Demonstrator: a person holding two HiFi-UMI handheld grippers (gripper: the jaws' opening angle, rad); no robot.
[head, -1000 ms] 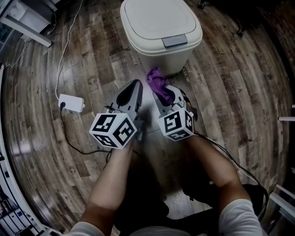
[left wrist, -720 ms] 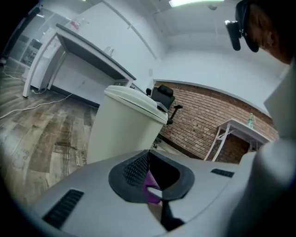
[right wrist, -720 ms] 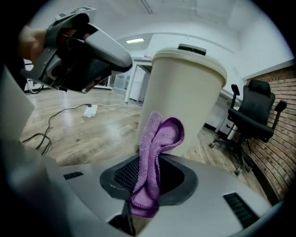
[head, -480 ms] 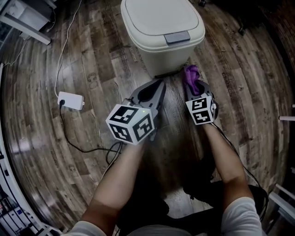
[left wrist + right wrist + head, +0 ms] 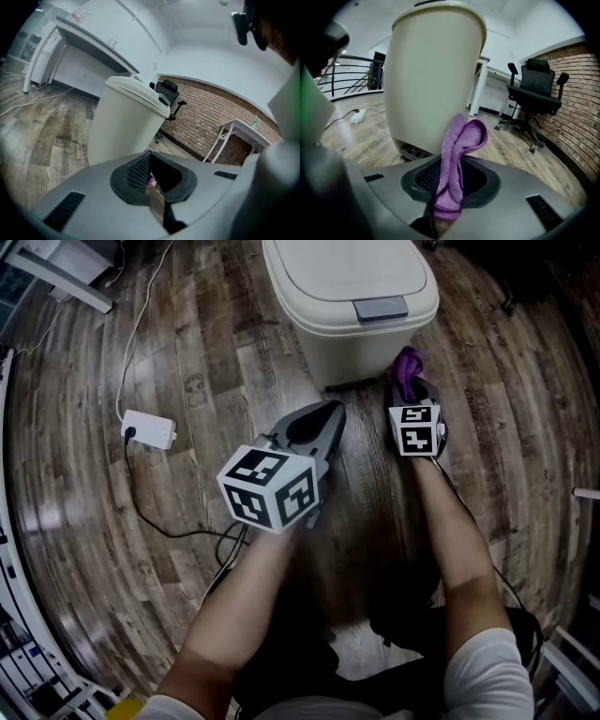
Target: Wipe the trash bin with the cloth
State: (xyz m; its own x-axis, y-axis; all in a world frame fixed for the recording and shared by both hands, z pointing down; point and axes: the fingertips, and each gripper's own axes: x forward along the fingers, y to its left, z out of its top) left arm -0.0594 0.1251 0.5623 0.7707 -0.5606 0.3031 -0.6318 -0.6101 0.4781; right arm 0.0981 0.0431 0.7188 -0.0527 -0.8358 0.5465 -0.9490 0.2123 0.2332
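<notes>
trash bin (image 5: pixel 347 296): smooth cream plastic, matt with a faint sheen
cloth (image 5: pixel 457 154): purple, soft and fuzzy, like microfibre
floor (image 5: pixel 187 362): wood-look planks, grainy pattern, slight gloss
left gripper (image 5: pixel 148 157): smooth, matt grey plastic shell
pads (image 5: pixel 135 171): black, rubbery, with a dotted texture
wall (image 5: pixel 211 117): rough brick
adapter (image 5: pixel 148 429): smooth white plastic

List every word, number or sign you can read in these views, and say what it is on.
"WORKS…": stamp on a floor plank, left gripper view. Only the start reads, the rest is blurred.
Other plank stamps, head view: too blurred to read.
Left marker cube and right marker cube: black-and-white square patterns, no letters.
Trash bin and cloth: no print visible.
</notes>
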